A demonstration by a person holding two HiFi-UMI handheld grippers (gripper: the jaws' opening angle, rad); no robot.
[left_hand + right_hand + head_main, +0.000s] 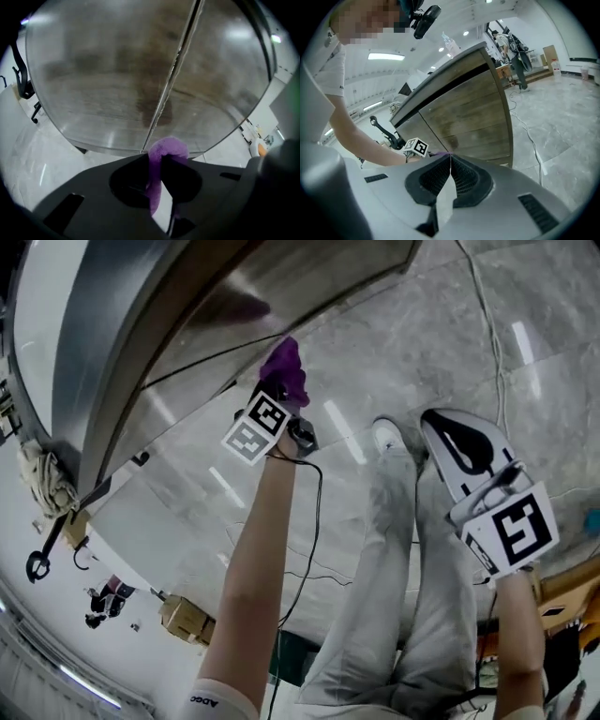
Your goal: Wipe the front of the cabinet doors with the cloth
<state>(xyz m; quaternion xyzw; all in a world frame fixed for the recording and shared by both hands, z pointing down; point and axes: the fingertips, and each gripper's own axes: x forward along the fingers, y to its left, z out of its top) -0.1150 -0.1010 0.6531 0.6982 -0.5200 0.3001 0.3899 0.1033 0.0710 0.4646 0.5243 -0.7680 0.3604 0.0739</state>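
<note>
Pinching purple cloth [168, 146] in left tongs [161, 158], low against wooden cabinet doors [108, 84], right by the seam between them; contact unclear. Holding right tongs [450, 157] pressed together, empty, well back from cabinet, over grey stone floor [422, 343] beside trouser leg [394, 549].

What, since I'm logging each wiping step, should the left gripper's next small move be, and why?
Probably push the purple cloth forward onto the cabinet door and sweep sideways. The left gripper is shut on the cloth, aimed low at the seam between the two doors; whether the cloth touches them can't be told. The right gripper is shut, empty.
</note>
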